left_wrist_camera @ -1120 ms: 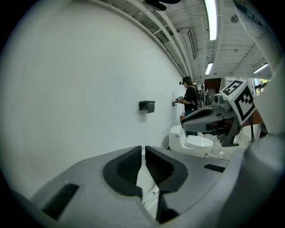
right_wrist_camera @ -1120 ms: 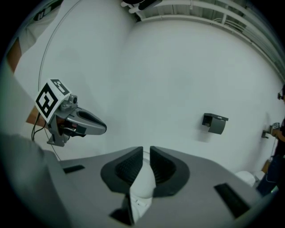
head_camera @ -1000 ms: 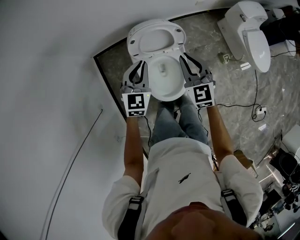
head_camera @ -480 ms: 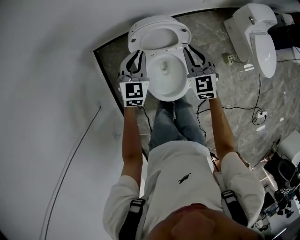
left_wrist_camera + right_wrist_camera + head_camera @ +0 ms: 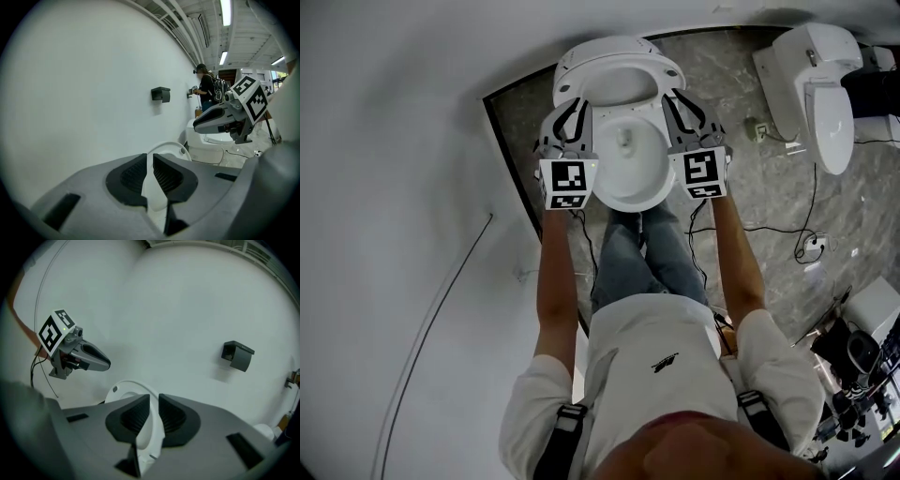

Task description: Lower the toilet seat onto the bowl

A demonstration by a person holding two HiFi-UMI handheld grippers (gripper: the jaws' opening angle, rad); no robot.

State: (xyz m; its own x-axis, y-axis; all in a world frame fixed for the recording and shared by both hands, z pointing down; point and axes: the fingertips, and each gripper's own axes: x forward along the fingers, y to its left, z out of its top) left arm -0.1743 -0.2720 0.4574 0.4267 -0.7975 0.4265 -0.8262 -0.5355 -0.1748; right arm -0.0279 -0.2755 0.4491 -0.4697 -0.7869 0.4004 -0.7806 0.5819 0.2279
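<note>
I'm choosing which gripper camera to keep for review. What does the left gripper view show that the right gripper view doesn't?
Left gripper view only: the right gripper, a person standing by the white wall, ceiling lights and a second toilet. Right gripper view only: the left gripper. Both: that wall, a black wall box, and the toilet seat between that view's own jaws. The right gripper's jaws have just been opening slightly, with the seat between them.

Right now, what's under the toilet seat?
The toilet bowl: its white inside shows through the opening of the toilet seat. The bowl's rim is covered by the seat.
</note>
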